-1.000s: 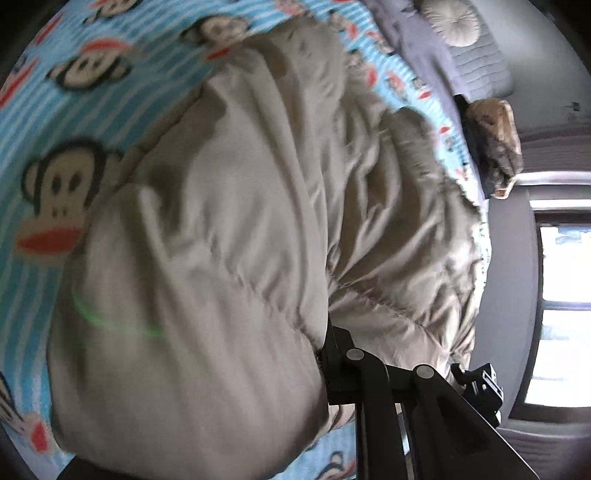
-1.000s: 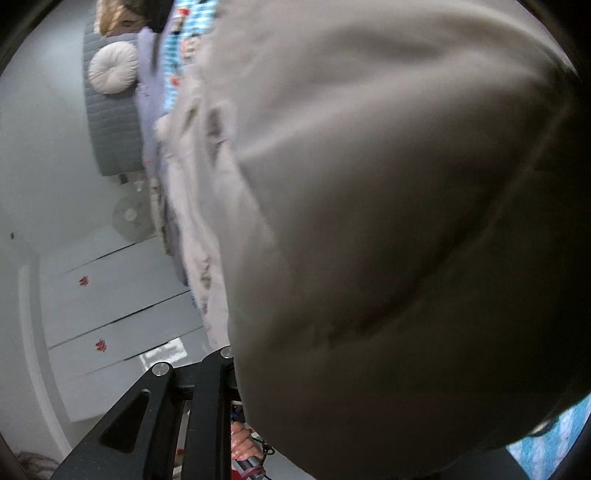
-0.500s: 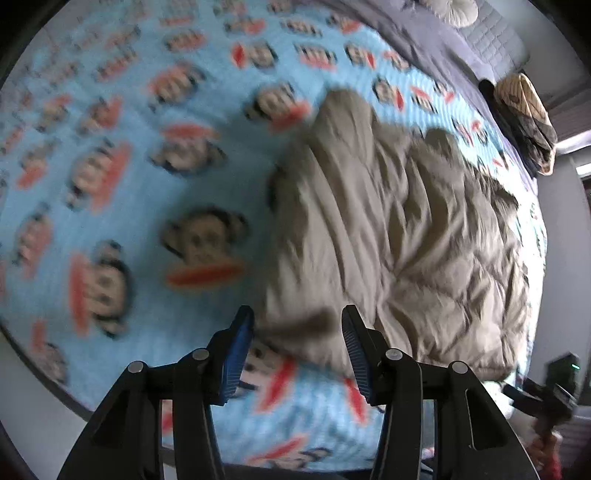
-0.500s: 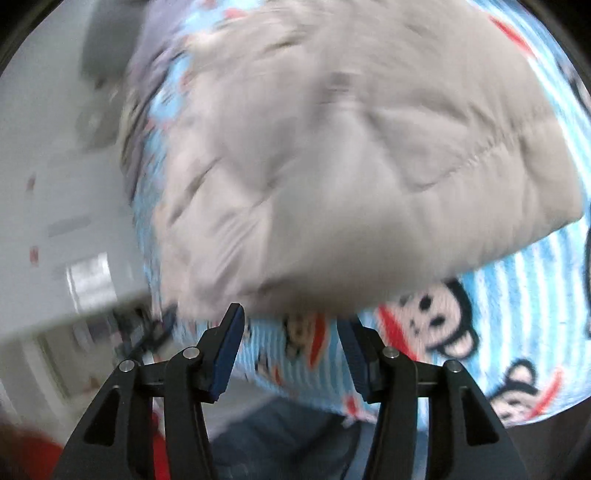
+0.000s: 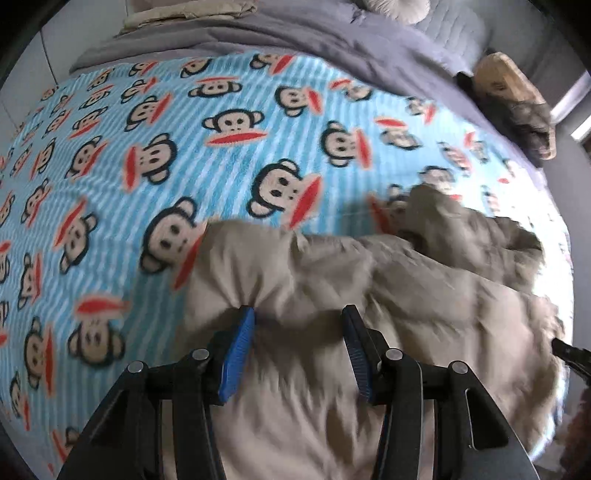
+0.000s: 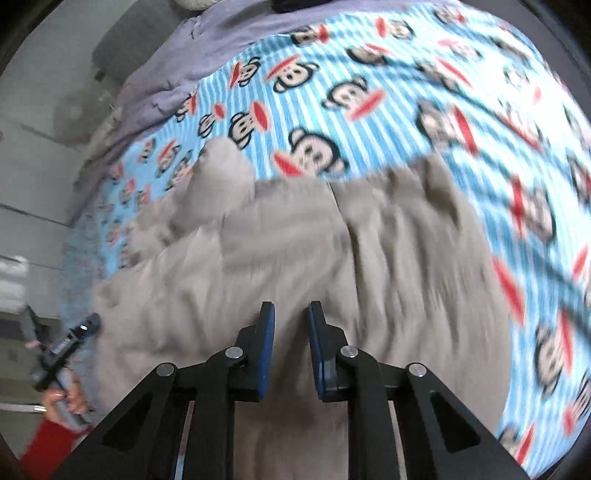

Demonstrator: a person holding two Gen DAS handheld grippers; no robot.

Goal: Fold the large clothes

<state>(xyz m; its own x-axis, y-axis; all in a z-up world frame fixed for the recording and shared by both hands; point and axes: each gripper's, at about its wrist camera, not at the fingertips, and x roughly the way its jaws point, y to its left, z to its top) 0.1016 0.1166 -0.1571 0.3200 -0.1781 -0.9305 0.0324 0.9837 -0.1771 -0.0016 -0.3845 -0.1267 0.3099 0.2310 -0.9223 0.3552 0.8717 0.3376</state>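
A beige padded jacket (image 5: 332, 302) lies crumpled on a bed covered by a blue striped monkey-print blanket (image 5: 221, 140). My left gripper (image 5: 299, 317) is open above the jacket's near left part, its left pad touching a puffed fold. In the right wrist view the same jacket (image 6: 295, 251) fills the middle. My right gripper (image 6: 291, 314) is partly open over the jacket's near edge, with nothing between its blue pads (image 6: 267, 325). The other hand-held gripper (image 6: 62, 347) shows at the left edge of the right wrist view.
A grey quilt (image 5: 295, 33) and a round cushion (image 5: 395, 7) lie at the bed's head. A dark and tan garment (image 5: 517, 107) lies at the far right. The bed's edge runs along the right side (image 5: 565, 258). White wardrobe doors (image 6: 22, 184) stand beyond the bed.
Both grippers let go of the jacket, which dropped onto the blanket. Both pulled back and then came down close over its near edge. The right jaws have narrowed.
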